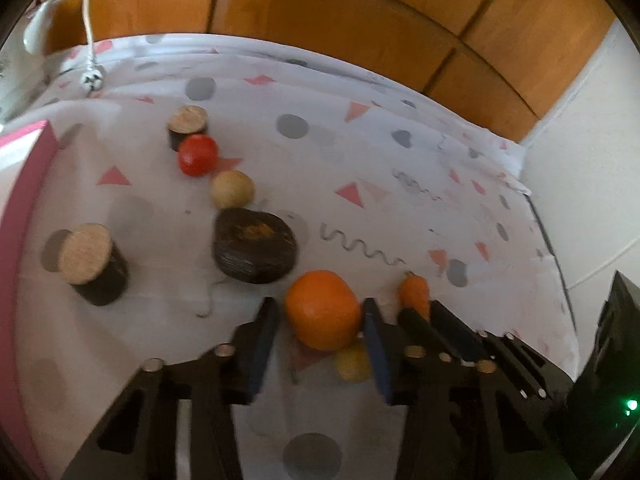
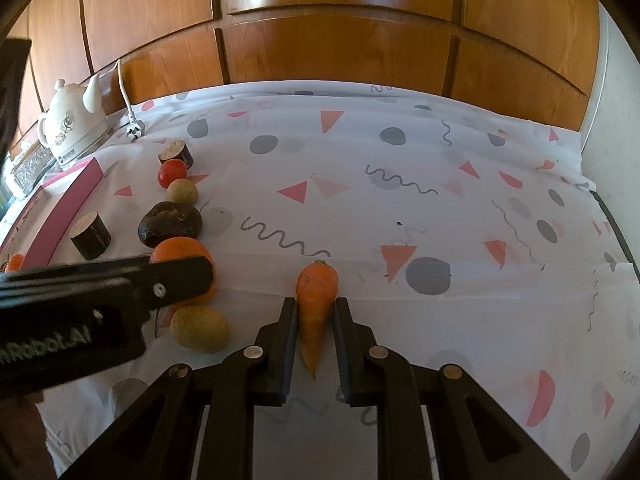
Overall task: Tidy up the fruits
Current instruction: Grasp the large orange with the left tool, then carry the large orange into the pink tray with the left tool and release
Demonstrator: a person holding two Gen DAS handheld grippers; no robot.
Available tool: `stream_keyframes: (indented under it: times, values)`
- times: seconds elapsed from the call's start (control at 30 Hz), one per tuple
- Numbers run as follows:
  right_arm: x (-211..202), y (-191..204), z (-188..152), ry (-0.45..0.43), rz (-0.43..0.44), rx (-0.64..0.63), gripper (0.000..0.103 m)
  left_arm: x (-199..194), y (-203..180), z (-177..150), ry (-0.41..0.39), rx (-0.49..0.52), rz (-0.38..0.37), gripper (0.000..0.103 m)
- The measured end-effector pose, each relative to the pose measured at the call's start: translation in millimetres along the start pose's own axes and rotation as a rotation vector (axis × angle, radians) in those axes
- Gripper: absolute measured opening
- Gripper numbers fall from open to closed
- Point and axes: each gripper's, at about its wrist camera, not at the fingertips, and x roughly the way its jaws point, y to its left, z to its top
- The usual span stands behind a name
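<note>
An orange (image 1: 322, 309) sits between the fingers of my left gripper (image 1: 320, 312), which closes on its sides; it also shows in the right wrist view (image 2: 182, 250), partly behind the left gripper. My right gripper (image 2: 316, 312) is shut on a carrot (image 2: 316, 308), tip pointing toward me; the carrot also shows in the left wrist view (image 1: 416, 290). A kiwi (image 2: 200, 328) lies beside the orange. A red tomato (image 1: 198, 155), a tan round fruit (image 1: 232, 189) and a dark brown fruit (image 1: 254, 244) lie in a row on the patterned cloth (image 2: 400, 200).
Two dark cylinders with cork tops (image 1: 94, 258) (image 1: 187, 128) stand on the cloth. A pink-edged box (image 2: 68, 208) lies at the left, with another carrot (image 2: 14, 262) in it. A white kettle (image 2: 74, 120) and its cord stand at the back left. Wooden cabinets rise behind.
</note>
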Motion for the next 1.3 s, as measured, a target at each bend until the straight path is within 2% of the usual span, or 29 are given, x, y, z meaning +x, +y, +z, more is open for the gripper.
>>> stream_keyframes:
  times: [0.2,0.33,0.6,0.73,1.0,1.3]
  values:
    - [0.8,-0.7,-0.9,-0.001,0.006,0.004,0.018,-12.8,11.7,-2.7,-0.032,-0.03,-0.027,0.036]
    - [1.7,-2.1,-0.1,0.004,0.016,0.01,0.018,-30.1,18.6,-6.4,-0.064,-0.007,-0.012,0.036]
    - [2.4,-7.5,0.3,0.012,0.044,0.033,0.018,-51.8,41.1,-44.9,-0.113,0.081,0.146,0.036]
    - [2.8,-2.6,1.8,0.021,0.017,0.007,0.018,-51.9,40.7,-58.0,-0.155,0.138,0.176,0.037]
    - [1.2,1.5,-0.3,0.009,-0.015,-0.012,0.018,-44.0,43.2,-59.3,-0.15,0.13,0.171,0.036]
    - [-2.9,10.2,-3.4,0.0,-0.069,-0.041,0.017,-63.0,50.8,-62.1,-0.152,0.093,0.186,0.035]
